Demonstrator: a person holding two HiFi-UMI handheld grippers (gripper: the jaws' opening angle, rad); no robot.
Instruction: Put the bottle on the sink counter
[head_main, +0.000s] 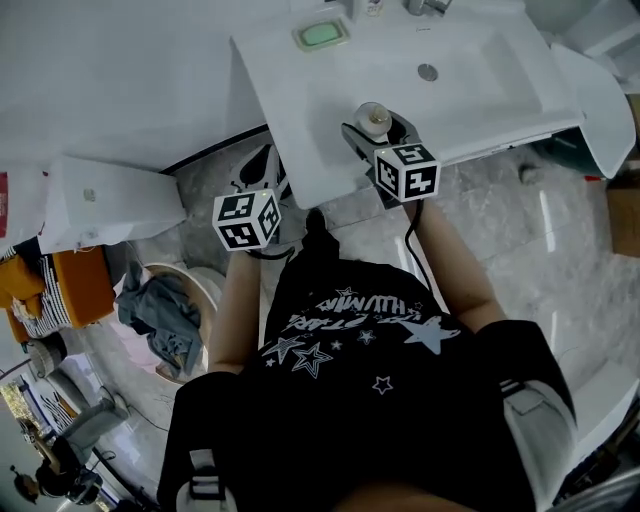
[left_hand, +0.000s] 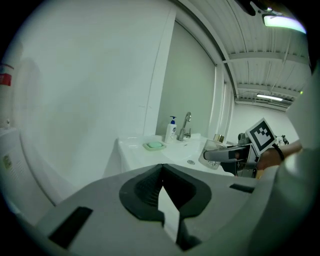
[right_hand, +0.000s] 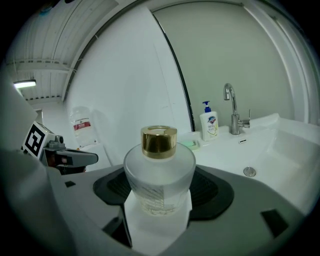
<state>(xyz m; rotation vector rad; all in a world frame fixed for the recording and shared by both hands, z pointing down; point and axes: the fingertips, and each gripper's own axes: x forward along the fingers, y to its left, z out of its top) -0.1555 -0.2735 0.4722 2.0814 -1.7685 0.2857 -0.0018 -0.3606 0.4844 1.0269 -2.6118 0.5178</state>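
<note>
A frosted glass bottle (right_hand: 159, 180) with a gold cap sits upright between the jaws of my right gripper (right_hand: 159, 212), which is shut on it. In the head view the bottle (head_main: 374, 120) hangs at the front edge of the white sink counter (head_main: 290, 90), with my right gripper (head_main: 385, 140) just below it. From the left gripper view the bottle (left_hand: 214, 155) shows at the right, held over the counter's edge. My left gripper (head_main: 262, 180) is to the left of the counter's front corner; its jaws (left_hand: 162, 200) are shut with nothing between them.
On the counter stand a green soap dish (head_main: 321, 34), a soap pump bottle (right_hand: 209, 124) and a chrome tap (right_hand: 232, 110) behind the basin with its drain (head_main: 428, 72). A white toilet cistern (head_main: 105, 200) and a basket of clothes (head_main: 165, 320) are at the left.
</note>
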